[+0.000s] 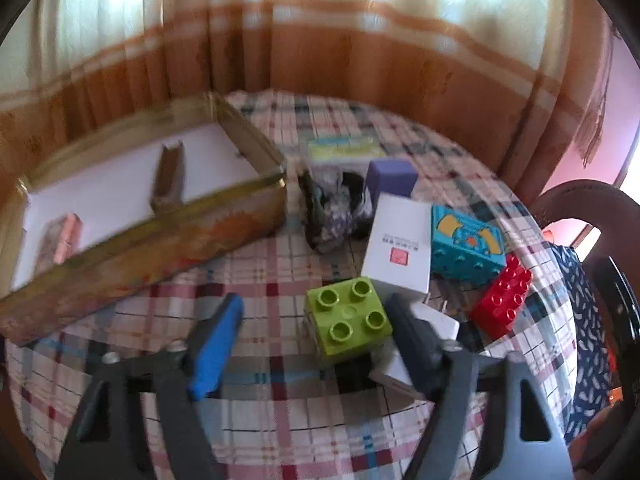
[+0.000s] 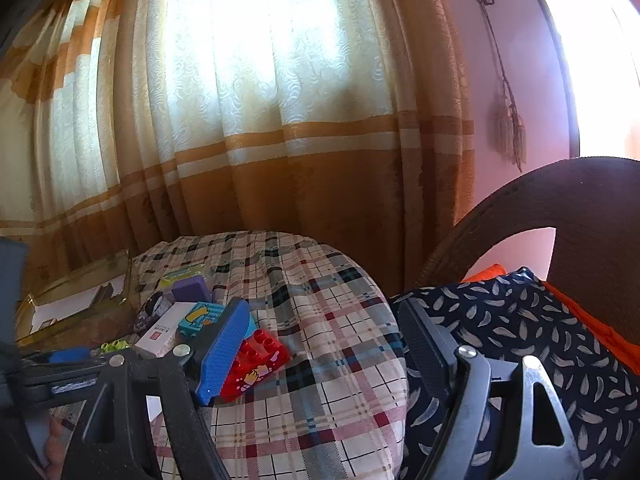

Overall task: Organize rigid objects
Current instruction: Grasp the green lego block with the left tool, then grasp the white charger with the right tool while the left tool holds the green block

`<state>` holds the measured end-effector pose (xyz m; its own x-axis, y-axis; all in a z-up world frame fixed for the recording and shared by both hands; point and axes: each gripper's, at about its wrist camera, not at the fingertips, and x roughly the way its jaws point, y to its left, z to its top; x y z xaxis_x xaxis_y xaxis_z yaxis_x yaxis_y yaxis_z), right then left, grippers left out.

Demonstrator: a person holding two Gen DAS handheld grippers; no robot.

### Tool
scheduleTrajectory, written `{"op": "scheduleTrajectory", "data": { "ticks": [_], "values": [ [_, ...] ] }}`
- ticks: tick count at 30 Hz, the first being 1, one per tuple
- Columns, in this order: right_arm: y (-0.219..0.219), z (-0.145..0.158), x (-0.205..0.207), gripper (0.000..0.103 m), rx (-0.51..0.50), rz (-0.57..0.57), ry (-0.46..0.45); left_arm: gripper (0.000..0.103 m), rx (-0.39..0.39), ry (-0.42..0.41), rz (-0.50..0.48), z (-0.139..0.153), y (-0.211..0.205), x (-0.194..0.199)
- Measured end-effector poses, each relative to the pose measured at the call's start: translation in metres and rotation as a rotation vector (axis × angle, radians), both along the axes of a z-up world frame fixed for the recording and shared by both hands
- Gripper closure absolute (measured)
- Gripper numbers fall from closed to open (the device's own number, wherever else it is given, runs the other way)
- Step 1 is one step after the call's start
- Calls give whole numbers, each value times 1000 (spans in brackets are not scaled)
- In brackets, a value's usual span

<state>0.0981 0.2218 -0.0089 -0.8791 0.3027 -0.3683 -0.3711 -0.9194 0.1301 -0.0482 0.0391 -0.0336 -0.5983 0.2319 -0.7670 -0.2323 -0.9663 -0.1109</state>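
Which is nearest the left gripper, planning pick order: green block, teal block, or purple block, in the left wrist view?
From the left gripper:
1. Green block, between the fingers.
2. Teal block, farther right.
3. Purple block, at the back beside the tin.

A tin box (image 1: 160, 236) is sitting at the table's (image 1: 280, 420) left side, with pliers (image 1: 170, 178) and a small packet (image 1: 60, 240) lying inside it. To its right, a crumpled wrapper (image 1: 332, 208) is lying just beside a carton (image 1: 400, 240). A four-stud brick (image 1: 346, 316) is resting in front of the carton, a printed block (image 1: 466, 246) is touching the carton's right side, and an eight-stud brick (image 1: 502, 298) is lying nearest the table's right edge.
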Motion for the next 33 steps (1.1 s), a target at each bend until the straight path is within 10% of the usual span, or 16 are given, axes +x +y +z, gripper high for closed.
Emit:
{"op": "scheduleTrajectory", "data": {
  "ticks": [9,22,33],
  "values": [
    [-2,0,-5,24,-22,32,-32,72,73,-40,-5,-6,-8,0],
    [-49,-1,-34,34,-154,254,-209,72,62,44,-9,8,-33,23],
    [-75,-20,-59,39,-235,336,-357,71,23,-38,-62,-7,-48,28]
  ]
}}
